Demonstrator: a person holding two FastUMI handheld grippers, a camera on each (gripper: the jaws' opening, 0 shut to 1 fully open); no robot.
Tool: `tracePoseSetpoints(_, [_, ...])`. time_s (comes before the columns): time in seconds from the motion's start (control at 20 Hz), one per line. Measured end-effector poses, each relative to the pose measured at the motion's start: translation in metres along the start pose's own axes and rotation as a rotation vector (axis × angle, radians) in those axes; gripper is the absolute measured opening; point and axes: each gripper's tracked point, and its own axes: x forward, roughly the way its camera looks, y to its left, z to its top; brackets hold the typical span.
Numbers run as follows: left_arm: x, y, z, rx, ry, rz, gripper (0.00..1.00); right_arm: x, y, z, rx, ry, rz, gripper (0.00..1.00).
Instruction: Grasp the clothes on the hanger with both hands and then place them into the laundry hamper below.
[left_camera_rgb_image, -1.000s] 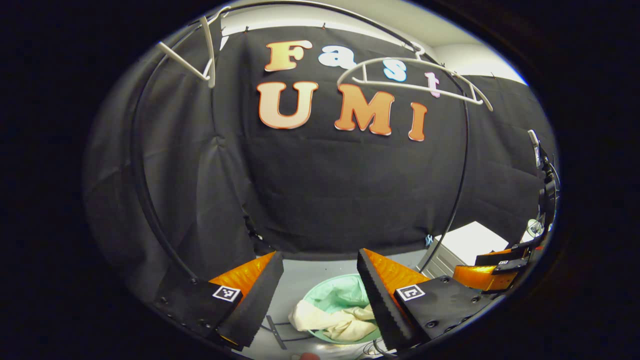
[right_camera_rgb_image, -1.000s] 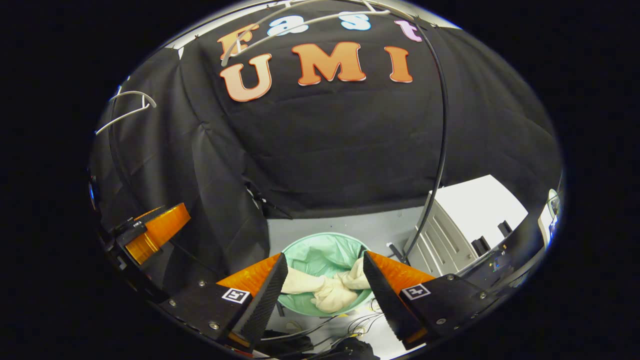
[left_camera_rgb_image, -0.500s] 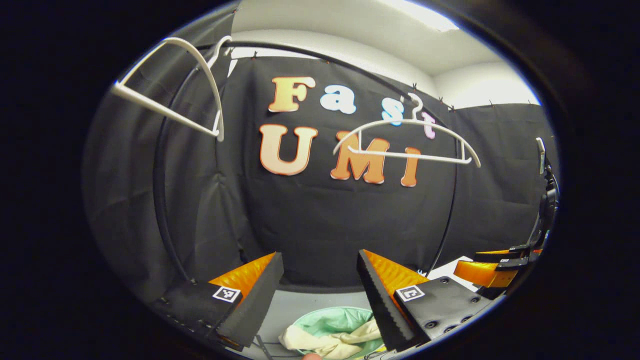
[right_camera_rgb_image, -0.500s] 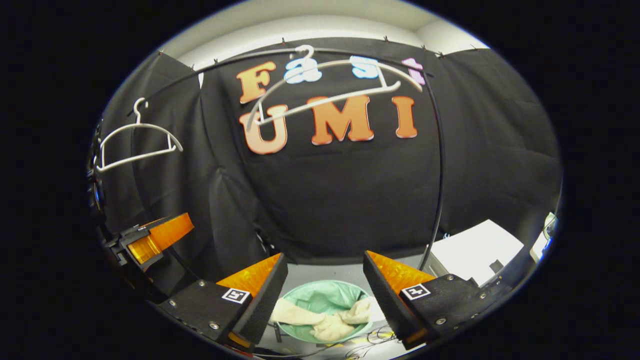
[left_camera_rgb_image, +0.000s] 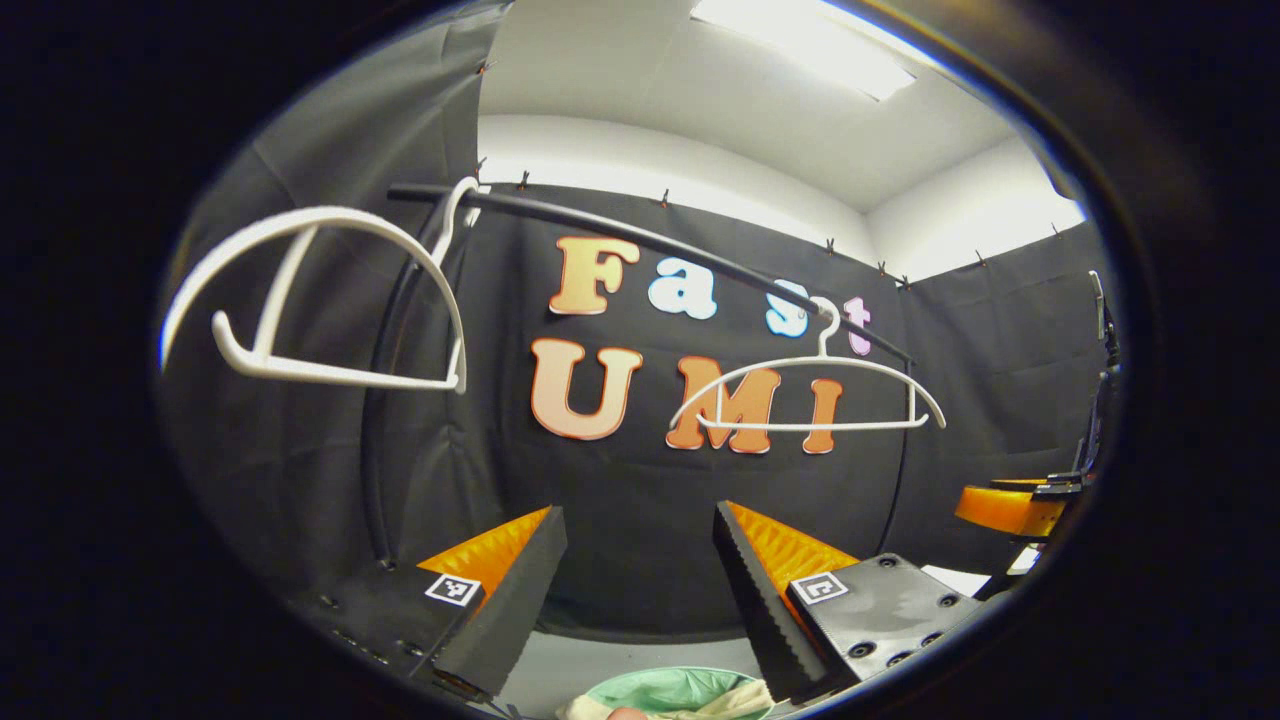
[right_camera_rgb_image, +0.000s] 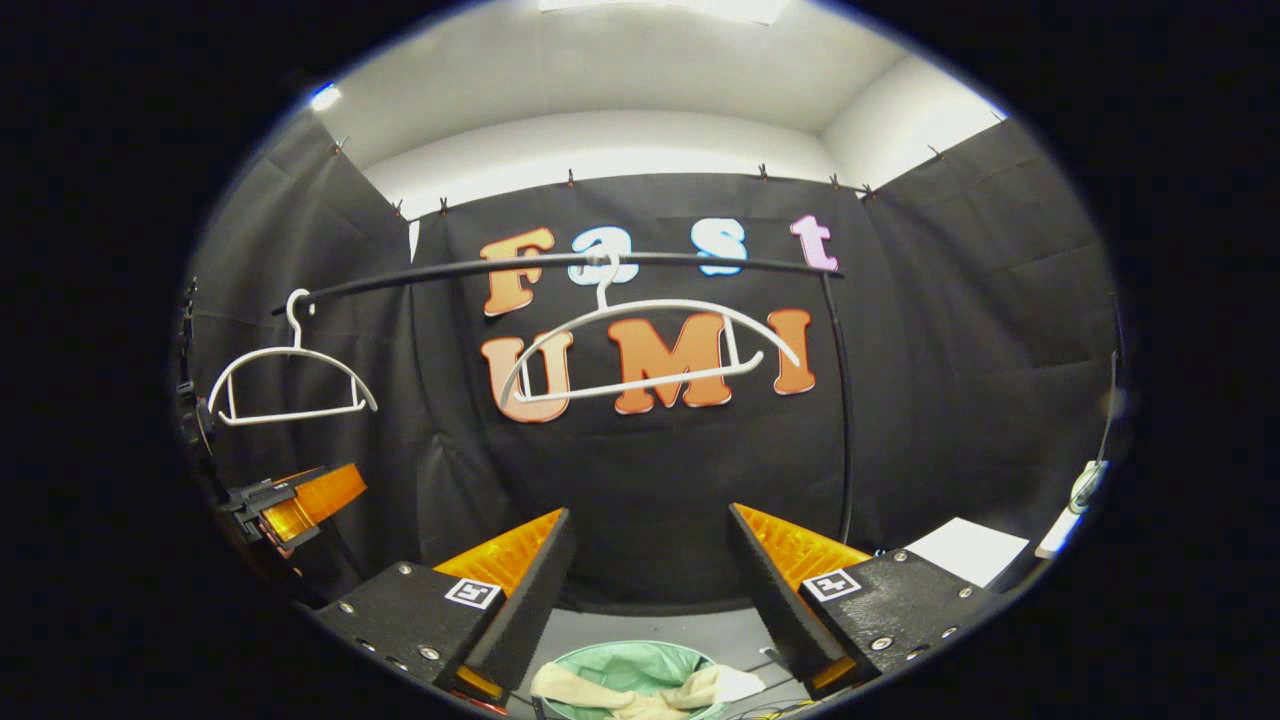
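A cream garment (right_camera_rgb_image: 625, 692) lies in the pale green hamper (right_camera_rgb_image: 640, 664) on the floor, one end draped over its rim; the left gripper view catches it at the bottom edge, garment (left_camera_rgb_image: 730, 702) in hamper (left_camera_rgb_image: 665, 686). Two bare white hangers (right_camera_rgb_image: 650, 345) (right_camera_rgb_image: 290, 385) hang from a black rail (right_camera_rgb_image: 560, 265); the left gripper view has them as hangers (left_camera_rgb_image: 805, 395) (left_camera_rgb_image: 320, 300). My left gripper (left_camera_rgb_image: 640, 590) is open and holds nothing. My right gripper (right_camera_rgb_image: 650, 590) is open too, well above the hamper. The left gripper (right_camera_rgb_image: 290, 500) shows far left, the right gripper (left_camera_rgb_image: 1010, 505) far right.
The rail's black upright (right_camera_rgb_image: 845, 420) runs down to the right of the hamper. A white unit (right_camera_rgb_image: 965, 550) stands at the lower right. Cables (right_camera_rgb_image: 770, 710) lie on the grey floor (right_camera_rgb_image: 700, 625) by the hamper.
Both grippers have risen and tilted up: the hamper and garment have slid to the bottom edge, and the hangers, rail and ceiling have come into full sight. The fingers stay open.
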Motion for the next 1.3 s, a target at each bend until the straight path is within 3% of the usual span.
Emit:
tracePoseSetpoints(0.15, [-0.005,0.008,0.019,0.006,-0.062,0.037,0.94,-0.011,-0.014,0.016,0.006,-0.06,-0.039,0.9])
tracePoseSetpoints(0.25, [-0.008,0.009,0.027,0.007,-0.097,0.043,0.97,-0.018,-0.021,0.021,0.012,-0.098,-0.064,0.94])
tracePoseSetpoints(0.3, [-0.007,0.007,0.026,0.013,-0.097,0.039,0.94,-0.018,-0.023,0.022,0.017,-0.103,-0.066,0.94])
tracePoseSetpoints(0.4, [-0.005,0.005,0.023,0.022,-0.091,0.035,1.0,-0.018,-0.024,0.026,0.03,-0.12,-0.064,0.94])
tracePoseSetpoints(0.5, [-0.003,0.001,0.021,0.017,-0.084,0.025,0.97,-0.015,-0.024,0.032,0.036,-0.142,-0.06,0.94])
tracePoseSetpoints(0.55, [-0.003,0.0,0.02,0.012,-0.08,0.023,1.0,-0.015,-0.025,0.033,0.033,-0.148,-0.06,0.94])
tracePoseSetpoints(1.1, [0.008,-0.002,0.008,0.0,-0.063,0.019,0.97,-0.01,-0.028,0.026,0.023,-0.14,-0.052,0.94])
tracePoseSetpoints(1.15, [0.008,-0.003,0.008,0.001,-0.063,0.016,0.97,-0.009,-0.029,0.027,0.024,-0.14,-0.053,0.9])
tracePoseSetpoints(1.2, [0.008,-0.004,0.007,0.002,-0.062,0.014,0.97,-0.009,-0.029,0.025,0.027,-0.139,-0.053,0.94])
tracePoseSetpoints(1.25, [0.009,-0.004,0.007,0.003,-0.061,0.01,0.94,-0.008,-0.028,0.024,0.03,-0.136,-0.053,0.86])
tracePoseSetpoints(1.3, [0.009,-0.004,0.008,0.005,-0.061,0.009,0.97,-0.007,-0.029,0.022,0.034,-0.134,-0.053,0.86])
